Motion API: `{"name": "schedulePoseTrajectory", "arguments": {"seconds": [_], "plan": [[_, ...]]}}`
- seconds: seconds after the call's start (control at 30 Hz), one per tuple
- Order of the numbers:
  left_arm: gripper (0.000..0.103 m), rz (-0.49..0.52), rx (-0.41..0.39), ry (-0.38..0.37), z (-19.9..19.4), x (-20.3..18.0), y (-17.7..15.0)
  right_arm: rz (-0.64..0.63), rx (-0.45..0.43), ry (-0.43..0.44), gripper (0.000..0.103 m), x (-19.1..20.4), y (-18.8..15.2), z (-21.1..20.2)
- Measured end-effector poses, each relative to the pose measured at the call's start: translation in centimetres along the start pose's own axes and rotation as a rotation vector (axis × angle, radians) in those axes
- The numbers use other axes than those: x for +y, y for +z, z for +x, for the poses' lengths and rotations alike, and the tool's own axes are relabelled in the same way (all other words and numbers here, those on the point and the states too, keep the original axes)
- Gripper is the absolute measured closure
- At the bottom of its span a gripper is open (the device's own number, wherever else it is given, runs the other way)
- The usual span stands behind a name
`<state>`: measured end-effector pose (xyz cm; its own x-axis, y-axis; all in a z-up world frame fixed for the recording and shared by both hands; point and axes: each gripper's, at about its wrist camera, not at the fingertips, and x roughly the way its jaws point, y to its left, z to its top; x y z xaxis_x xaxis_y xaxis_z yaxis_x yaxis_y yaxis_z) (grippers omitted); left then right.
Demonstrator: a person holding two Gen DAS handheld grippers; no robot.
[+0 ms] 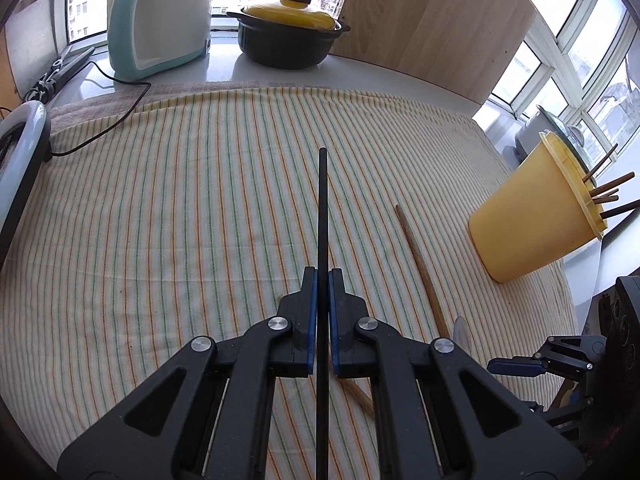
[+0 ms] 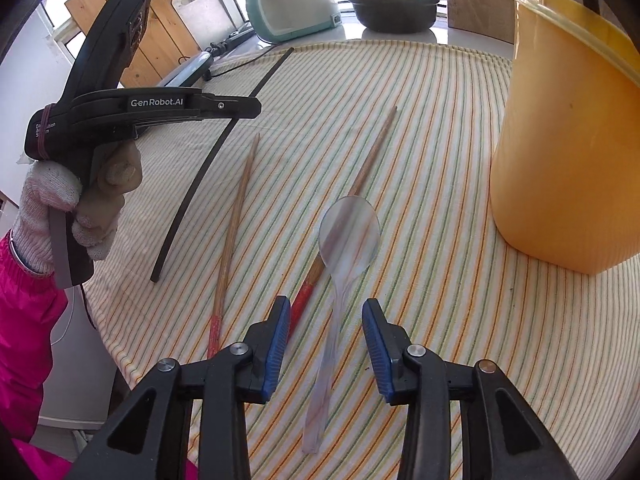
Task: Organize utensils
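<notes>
A black chopstick (image 1: 323, 216) is clamped between the fingers of the left gripper (image 1: 323, 280), lifted over the striped cloth (image 1: 180, 200) on the bench. The right gripper (image 2: 326, 308) has its fingers partly apart, astride a clear plastic spoon (image 2: 344, 248) lying beside two wooden chopsticks (image 2: 234, 232), near the yellow tub (image 2: 560, 152).

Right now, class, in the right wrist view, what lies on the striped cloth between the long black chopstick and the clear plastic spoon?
Two wooden chopsticks with red ends lie between the long black chopstick and the clear plastic spoon; the nearer one passes under its bowl.
</notes>
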<state>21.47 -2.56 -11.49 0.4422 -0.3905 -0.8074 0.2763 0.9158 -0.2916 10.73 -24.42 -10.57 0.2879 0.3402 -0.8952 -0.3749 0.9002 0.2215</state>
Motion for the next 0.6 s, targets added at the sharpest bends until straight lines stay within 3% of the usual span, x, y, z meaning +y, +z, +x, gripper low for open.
{"name": "schedulePoseTrajectory", "arguments": {"seconds": [0.3,0.6], "plan": [[0.1,-0.012,-0.011,-0.003,-0.6,0.5,-0.3,0.053,-0.033,-0.085,0.067,-1.0,1.9,1.6],[0.1,-0.025,-0.016,-0.008,-0.9,1.0,-0.4,-0.023,-0.031,-0.119,0.067,-0.4,2.2,2.1]]}}
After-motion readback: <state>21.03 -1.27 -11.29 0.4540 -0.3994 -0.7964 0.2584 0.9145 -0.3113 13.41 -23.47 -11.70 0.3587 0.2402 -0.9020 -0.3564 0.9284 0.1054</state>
